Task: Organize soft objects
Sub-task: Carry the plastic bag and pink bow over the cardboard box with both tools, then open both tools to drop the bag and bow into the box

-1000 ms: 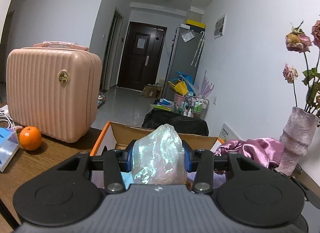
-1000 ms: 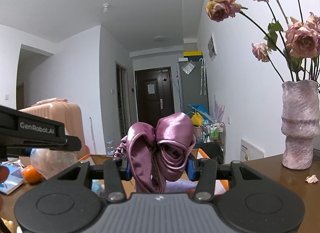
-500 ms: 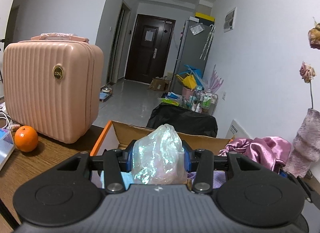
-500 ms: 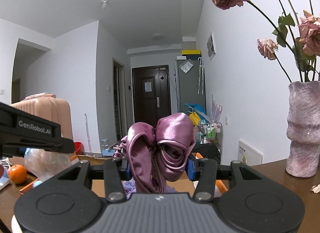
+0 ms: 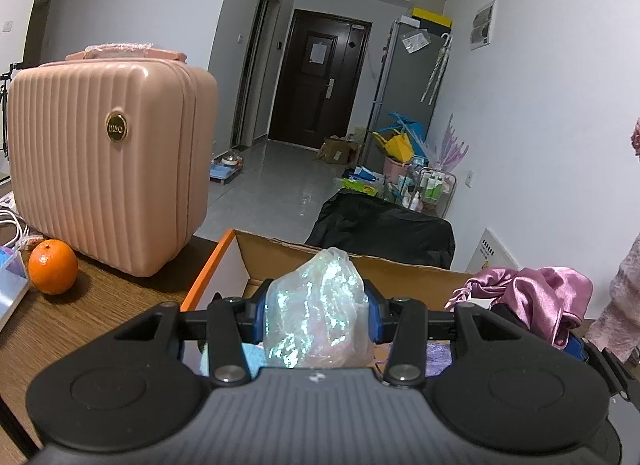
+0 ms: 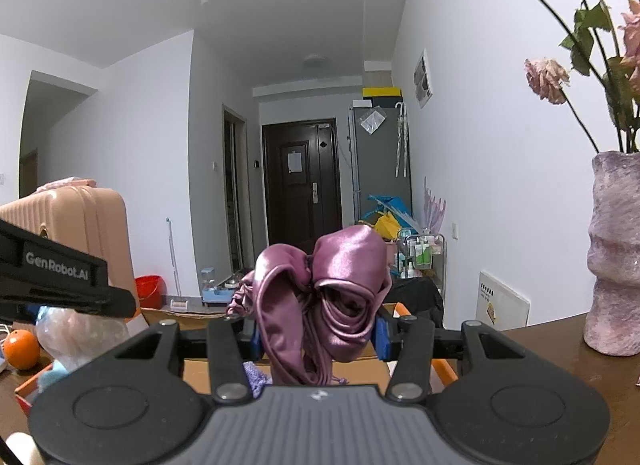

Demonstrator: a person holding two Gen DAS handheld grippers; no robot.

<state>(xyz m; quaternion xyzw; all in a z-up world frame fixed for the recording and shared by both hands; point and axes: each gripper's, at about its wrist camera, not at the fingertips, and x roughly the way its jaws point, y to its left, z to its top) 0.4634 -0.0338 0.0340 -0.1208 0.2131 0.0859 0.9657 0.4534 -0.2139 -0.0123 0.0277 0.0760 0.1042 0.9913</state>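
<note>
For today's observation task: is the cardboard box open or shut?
Open. The box shows bare inner walls, no lid over it, and soft items lying inside behind the left gripper.

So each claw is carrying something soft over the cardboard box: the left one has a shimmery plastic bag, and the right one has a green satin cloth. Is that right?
Not quite: the satin cloth in the right claw is purple-pink, not green, as the right wrist view shows. The rest holds: the left claw grips the shimmery plastic bag over the cardboard box.
</note>
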